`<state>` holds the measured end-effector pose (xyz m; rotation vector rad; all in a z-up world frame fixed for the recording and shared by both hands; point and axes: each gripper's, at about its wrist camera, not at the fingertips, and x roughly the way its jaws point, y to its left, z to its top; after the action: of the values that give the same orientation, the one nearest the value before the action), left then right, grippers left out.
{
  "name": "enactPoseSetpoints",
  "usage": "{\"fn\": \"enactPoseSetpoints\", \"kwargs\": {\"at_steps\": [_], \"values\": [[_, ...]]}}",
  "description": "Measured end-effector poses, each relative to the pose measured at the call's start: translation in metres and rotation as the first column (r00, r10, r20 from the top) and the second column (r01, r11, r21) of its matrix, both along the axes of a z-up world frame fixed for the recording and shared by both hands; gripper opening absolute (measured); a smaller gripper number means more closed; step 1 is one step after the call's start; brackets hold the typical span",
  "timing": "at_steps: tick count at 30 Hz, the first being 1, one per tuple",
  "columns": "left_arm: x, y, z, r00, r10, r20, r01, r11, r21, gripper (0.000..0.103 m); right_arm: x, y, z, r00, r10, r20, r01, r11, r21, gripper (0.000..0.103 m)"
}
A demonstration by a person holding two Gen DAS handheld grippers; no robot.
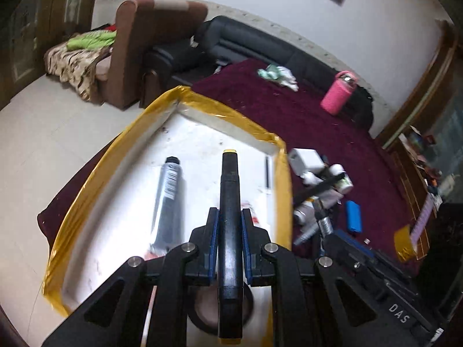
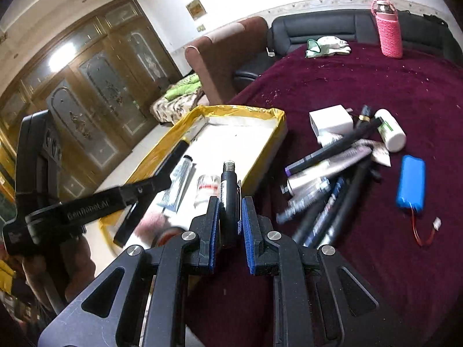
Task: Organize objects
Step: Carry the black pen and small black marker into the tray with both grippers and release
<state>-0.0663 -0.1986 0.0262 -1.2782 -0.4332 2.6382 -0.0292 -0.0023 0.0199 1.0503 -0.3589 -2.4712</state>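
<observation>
My left gripper is shut on a black marker with yellow ends and holds it over the white tray with a gold rim. A silver tube lies in the tray. My right gripper is shut on a black cylinder with a threaded metal tip, at the tray's near right edge. The left gripper shows in the right wrist view, reaching into the tray. A pile of pens and tubes lies on the maroon cloth.
A white adapter, a white bottle and a blue battery pack lie by the pile. A pink bottle and a crumpled cloth sit at the far edge. Sofas stand beyond.
</observation>
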Motion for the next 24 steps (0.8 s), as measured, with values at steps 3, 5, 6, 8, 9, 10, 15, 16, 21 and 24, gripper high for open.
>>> {"fn": "enactPoseSetpoints", "kwargs": {"at_steps": [3, 5, 6, 8, 9, 10, 15, 16, 21, 24], "values": [[-0.012, -0.003, -0.012, 0.999, -0.009, 0.04, 0.008, 1.0, 0.024, 0.013, -0.02, -0.015, -0.002, 1.0, 0.008, 0.017, -0.008, 1.0, 0.025, 0.016], [-0.016, -0.003, -0.015, 0.998, -0.015, 0.053, 0.013, 1.0, 0.024, 0.013, -0.033, -0.023, -0.004, 0.999, 0.02, 0.036, -0.021, 0.999, 0.038, 0.016], [-0.019, -0.003, -0.017, 0.998, -0.015, 0.057, 0.014, 1.0, 0.02, 0.013, -0.038, -0.028, -0.005, 0.999, 0.025, 0.045, -0.027, 0.998, 0.048, 0.016], [-0.024, -0.004, -0.021, 0.998, -0.008, 0.069, 0.006, 1.0, 0.02, 0.013, -0.049, -0.037, -0.008, 0.998, 0.03, 0.057, -0.034, 0.997, 0.075, 0.016], [-0.027, -0.006, -0.024, 0.997, 0.005, 0.081, -0.006, 1.0, 0.01, 0.013, -0.054, -0.042, -0.008, 0.997, 0.032, 0.063, -0.037, 0.996, 0.087, 0.016], [-0.03, -0.007, -0.026, 0.995, 0.019, 0.096, -0.019, 1.0, -0.001, 0.013, -0.059, -0.046, -0.009, 0.997, 0.034, 0.068, -0.04, 0.994, 0.097, 0.016], [-0.041, -0.019, -0.035, 0.984, 0.062, 0.166, -0.067, 0.997, 0.029, 0.013, -0.082, -0.066, -0.018, 0.993, 0.036, 0.108, -0.056, 0.981, 0.183, 0.016], [-0.044, -0.02, -0.036, 0.981, 0.07, 0.18, -0.076, 0.997, 0.029, 0.013, -0.085, -0.071, -0.02, 0.993, 0.034, 0.109, -0.057, 0.975, 0.216, 0.016], [-0.049, -0.018, -0.042, 0.971, 0.084, 0.224, -0.091, 0.996, 0.022, 0.013, -0.089, -0.081, -0.023, 0.995, 0.029, 0.099, -0.057, 0.956, 0.288, 0.016], [-0.049, -0.019, -0.042, 0.971, 0.074, 0.226, -0.084, 0.996, 0.032, 0.014, -0.089, -0.084, -0.024, 0.995, 0.022, 0.094, -0.051, 0.948, 0.314, 0.016]]}}
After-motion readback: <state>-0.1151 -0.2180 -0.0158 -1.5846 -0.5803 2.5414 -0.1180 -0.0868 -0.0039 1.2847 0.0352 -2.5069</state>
